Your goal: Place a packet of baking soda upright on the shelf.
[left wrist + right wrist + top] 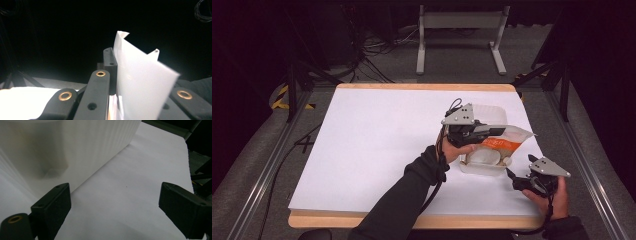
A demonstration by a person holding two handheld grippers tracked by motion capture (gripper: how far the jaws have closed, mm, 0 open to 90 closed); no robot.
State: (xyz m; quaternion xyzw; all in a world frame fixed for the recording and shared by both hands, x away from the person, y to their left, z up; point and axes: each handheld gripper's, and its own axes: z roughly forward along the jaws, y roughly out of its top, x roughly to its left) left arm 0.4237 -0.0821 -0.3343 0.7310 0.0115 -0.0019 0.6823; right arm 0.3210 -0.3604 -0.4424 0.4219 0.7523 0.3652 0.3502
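Gripping a bag (508, 136), the left gripper (501, 131) is sitting right of centre in the high view, its jaws pressed together on the bag's white and orange edge, above a tub (484, 159). In the left gripper view, the same gripper (113, 60) is showing its black jaws rising from the bottom middle of the frame, pinching a white sheet of the bag (140, 82) that is standing upright and leaning toward the right against a dark background. Lower right in the high view, the right gripper (510, 175) is resting in the person's hand (552, 197) just above the table (377, 150), pointing up and left toward the tub's near corner, close to it but whether it is touching cannot be told. Its own view is showing the right gripper (113, 202) with jaws spread wide, one at the lower left and one at the lower right of the frame, nothing lying between them but the white tabletop (140, 185). Filling the upper left of that view, the tub (75, 147) is showing a ribbed translucent wall with a pale rounded shape dimly visible behind it. In the high view, pale round items are lying inside the tub, too blurred to identify. The left sleeve (407, 195) is reaching in from the bottom centre of the frame.
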